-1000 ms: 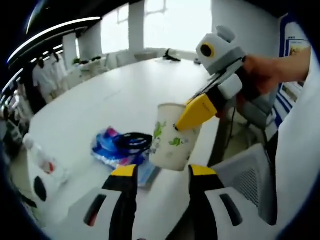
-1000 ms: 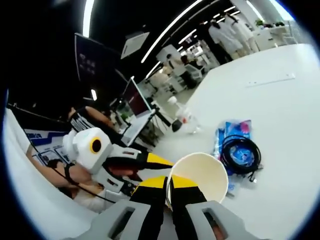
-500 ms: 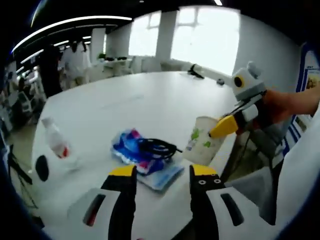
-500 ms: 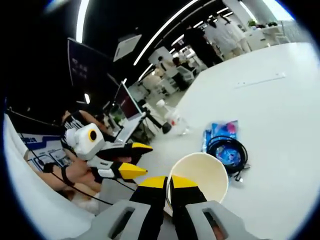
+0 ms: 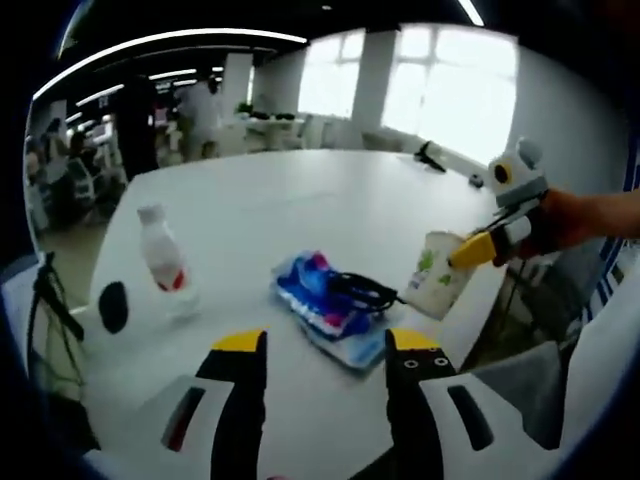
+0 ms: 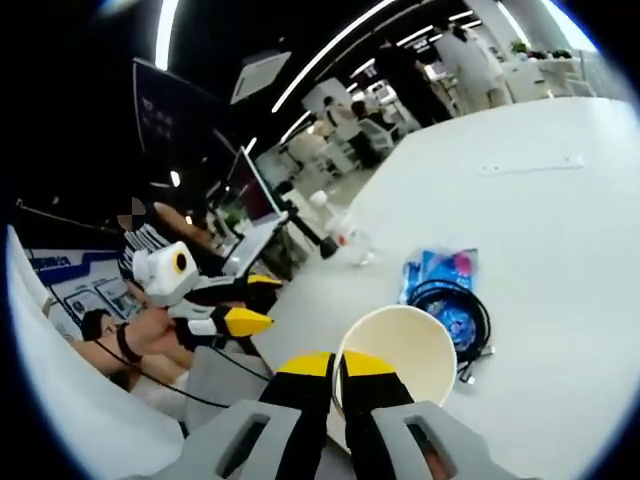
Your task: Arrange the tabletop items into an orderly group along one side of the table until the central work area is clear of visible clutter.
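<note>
While the right gripper (image 6: 338, 362) pinches the paper cup (image 6: 398, 350) by its rim near the table (image 5: 300, 210) edge, the left gripper (image 5: 325, 345) hangs wide and empty. Blue packet (image 5: 325, 305) with black cable (image 5: 365, 290) sits at one o'clock of its jaws, bottle (image 5: 160, 255) at ten. Cup placement looks underway; next, I'd judge, set it down beside the packet.

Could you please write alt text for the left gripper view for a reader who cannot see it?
The right tool holds a paper cup by its rim at the edge of a white table. Beside the cup lies a blue packet with a coiled black cable on it, and farther left stands a plastic bottle.
</note>
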The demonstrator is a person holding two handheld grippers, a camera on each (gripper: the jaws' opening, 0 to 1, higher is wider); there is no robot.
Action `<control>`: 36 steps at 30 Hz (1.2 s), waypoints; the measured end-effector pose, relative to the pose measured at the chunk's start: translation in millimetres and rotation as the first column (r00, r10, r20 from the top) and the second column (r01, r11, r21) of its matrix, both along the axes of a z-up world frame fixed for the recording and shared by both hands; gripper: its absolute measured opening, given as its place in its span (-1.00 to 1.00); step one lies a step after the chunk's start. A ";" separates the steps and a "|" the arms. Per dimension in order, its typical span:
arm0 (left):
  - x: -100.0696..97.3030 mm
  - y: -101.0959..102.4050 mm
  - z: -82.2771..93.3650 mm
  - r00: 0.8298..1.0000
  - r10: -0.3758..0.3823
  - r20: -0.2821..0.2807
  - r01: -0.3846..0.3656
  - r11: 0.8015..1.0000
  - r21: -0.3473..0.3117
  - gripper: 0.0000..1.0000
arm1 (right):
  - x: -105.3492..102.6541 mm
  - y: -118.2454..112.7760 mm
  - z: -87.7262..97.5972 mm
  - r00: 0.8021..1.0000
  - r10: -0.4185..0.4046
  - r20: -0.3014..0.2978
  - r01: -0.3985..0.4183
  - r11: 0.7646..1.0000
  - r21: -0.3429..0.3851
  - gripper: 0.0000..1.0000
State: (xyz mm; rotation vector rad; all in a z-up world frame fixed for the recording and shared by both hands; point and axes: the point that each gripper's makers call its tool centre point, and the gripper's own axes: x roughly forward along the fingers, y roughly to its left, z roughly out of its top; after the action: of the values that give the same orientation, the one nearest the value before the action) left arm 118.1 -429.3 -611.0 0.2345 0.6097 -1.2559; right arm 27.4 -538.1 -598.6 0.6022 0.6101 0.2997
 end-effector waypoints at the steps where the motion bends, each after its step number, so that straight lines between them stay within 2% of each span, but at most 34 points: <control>1: 2.4 2.9 -1.2 1.000 0.012 -0.006 -0.012 1.000 -0.001 -0.06 | 4.0 0.0 0.4 1.000 0.010 0.000 -0.010 1.000 -0.006 -1.00; 8: 14.3 19.8 -2.7 0.998 0.056 -0.025 -0.057 0.998 -0.007 -0.04 | 29.3 15.5 -1.2 0.996 0.092 -0.015 -0.093 0.995 -0.040 -1.00; 13: 15.4 28.6 -5.8 0.997 0.069 -0.035 -0.069 0.998 -0.003 0.03 | 46.5 29.7 -6.0 0.983 0.178 -0.036 -0.180 0.980 -0.087 -1.00; 16: 15.4 34.8 -7.3 0.996 0.074 -0.038 -0.074 0.997 0.004 0.04 | 57.4 38.5 -9.4 0.971 0.234 -0.052 -0.239 0.962 -0.131 -1.00; 23: 26.1 50.8 -8.5 0.992 0.116 -0.056 -0.117 0.993 -0.005 0.02 | 79.7 54.3 -13.3 0.958 0.280 -0.056 -0.285 0.943 -0.170 -1.00; 26: 24.7 54.7 -8.1 0.990 0.127 -0.058 -0.128 0.992 -0.005 0.02 | 87.8 60.7 -16.1 0.945 0.319 -0.069 -0.327 0.923 -0.205 -1.00; 29: 23.8 57.9 -9.3 0.989 0.132 -0.059 -0.132 0.991 -0.001 0.03 | 97.4 57.0 -24.8 0.936 0.340 -0.093 -0.352 0.903 -0.246 -1.00; 32: 24.2 59.5 -9.3 0.989 0.134 -0.059 -0.134 0.991 -0.001 0.03 | 105.4 60.8 -27.3 0.930 0.353 -0.105 -0.369 0.893 -0.260 -1.00; 36: 28.0 60.7 -6.3 0.989 0.136 -0.056 -0.137 0.991 -0.009 0.05 | 115.0 64.0 -30.5 0.910 0.394 -0.129 -0.415 0.858 -0.304 -1.00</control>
State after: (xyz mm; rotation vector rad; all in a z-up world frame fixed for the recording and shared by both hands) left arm 146.1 -368.6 -617.3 0.1453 0.6538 -1.1368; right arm 142.4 -474.0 -629.1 0.1564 0.8287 0.5652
